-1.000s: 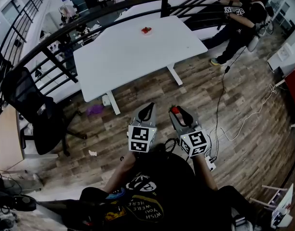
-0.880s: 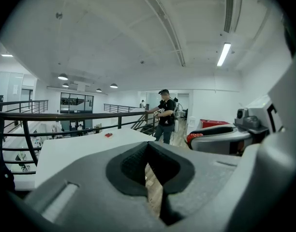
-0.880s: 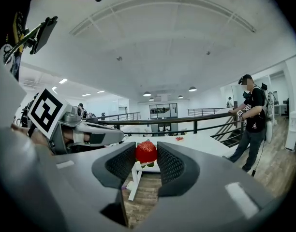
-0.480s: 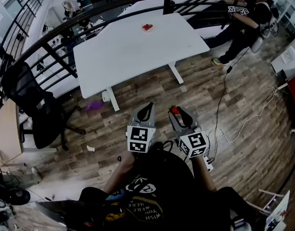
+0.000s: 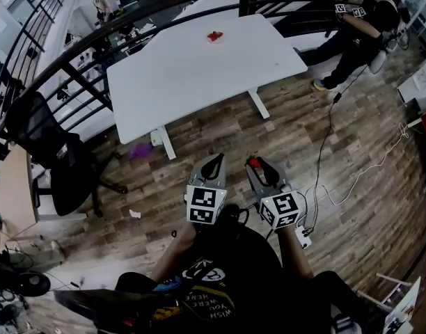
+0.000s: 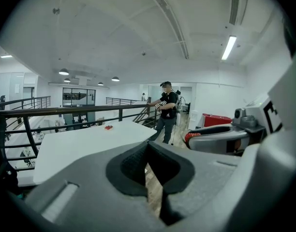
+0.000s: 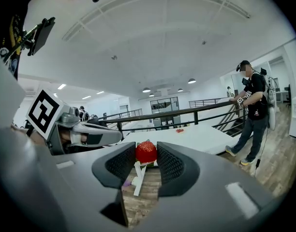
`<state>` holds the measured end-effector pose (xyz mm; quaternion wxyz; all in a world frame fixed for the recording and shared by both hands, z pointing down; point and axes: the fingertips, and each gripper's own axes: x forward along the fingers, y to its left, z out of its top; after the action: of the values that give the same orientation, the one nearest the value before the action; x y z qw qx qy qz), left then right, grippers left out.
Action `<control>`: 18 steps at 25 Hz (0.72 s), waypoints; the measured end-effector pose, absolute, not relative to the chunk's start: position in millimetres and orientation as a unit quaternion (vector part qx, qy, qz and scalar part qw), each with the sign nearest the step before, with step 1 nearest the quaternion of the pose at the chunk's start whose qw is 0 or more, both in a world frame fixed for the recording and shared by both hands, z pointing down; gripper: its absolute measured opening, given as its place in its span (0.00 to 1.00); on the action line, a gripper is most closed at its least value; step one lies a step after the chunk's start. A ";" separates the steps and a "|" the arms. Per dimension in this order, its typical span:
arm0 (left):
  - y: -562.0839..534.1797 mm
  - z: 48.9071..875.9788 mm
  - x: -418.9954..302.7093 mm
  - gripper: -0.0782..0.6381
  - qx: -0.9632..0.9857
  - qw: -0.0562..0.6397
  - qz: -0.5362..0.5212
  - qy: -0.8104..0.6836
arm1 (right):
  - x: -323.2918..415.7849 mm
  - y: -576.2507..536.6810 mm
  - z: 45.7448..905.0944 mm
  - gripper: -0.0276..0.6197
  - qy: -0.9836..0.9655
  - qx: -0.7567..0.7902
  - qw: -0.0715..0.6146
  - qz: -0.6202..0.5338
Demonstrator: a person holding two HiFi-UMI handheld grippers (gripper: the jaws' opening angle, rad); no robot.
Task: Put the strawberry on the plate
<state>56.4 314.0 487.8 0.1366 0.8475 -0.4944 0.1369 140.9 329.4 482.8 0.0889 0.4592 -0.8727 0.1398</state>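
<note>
Our right gripper has its jaws clamped on the strawberry, which is pinched between the pads at the tips. Our left gripper, just beside it, is closed with nothing in it. The plate, with something red on it, sits on the white counter, well ahead of both grippers.

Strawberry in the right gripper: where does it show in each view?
Head view: strawberry at lower centre, between the right gripper tips.
Left gripper view: strawberry right of centre, a red spot at the right gripper's tip.
Right gripper view: strawberry dead centre, clamped between both pads.
Shared landmark: white table, beyond the strawberry in all three.
</note>
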 end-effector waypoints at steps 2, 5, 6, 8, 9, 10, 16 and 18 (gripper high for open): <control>305.5 482.7 53.4 0.12 0.851 0.135 0.131 -0.491 | 138.0 323.5 479.2 0.26 -0.869 0.466 0.088 0.140; 291.3 471.8 49.6 0.12 0.857 0.122 0.126 -0.484 | 132.8 312.4 470.8 0.26 -0.868 0.472 0.090 0.127; 287.4 469.6 47.3 0.12 0.859 0.120 0.123 -0.482 | 130.8 308.4 469.1 0.26 -0.866 0.475 0.091 0.124; 281.1 465.8 41.1 0.12 0.862 0.116 0.117 -0.479 | 124.9 301.5 467.2 0.26 -0.863 0.482 0.089 0.124; 277.8 464.0 38.4 0.12 0.864 0.114 0.114 -0.477 | 121.5 298.1 466.8 0.26 -0.862 0.484 0.089 0.122; 274.3 463.0 36.3 0.12 0.866 0.112 0.112 -0.475 | 118.1 294.8 466.8 0.26 -0.862 0.485 0.091 0.120; 256.2 472.3 23.3 0.12 0.870 0.121 0.106 -0.467 | 98.9 281.4 470.5 0.26 -0.859 0.489 0.096 0.119; 248.6 473.5 21.5 0.12 0.869 0.122 0.108 -0.468 | 94.8 276.5 473.3 0.26 -0.860 0.486 0.097 0.123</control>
<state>21.5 248.6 473.5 0.1216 0.8688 -0.4675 0.1083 94.8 276.5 473.3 0.0968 0.4864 -0.8596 0.1232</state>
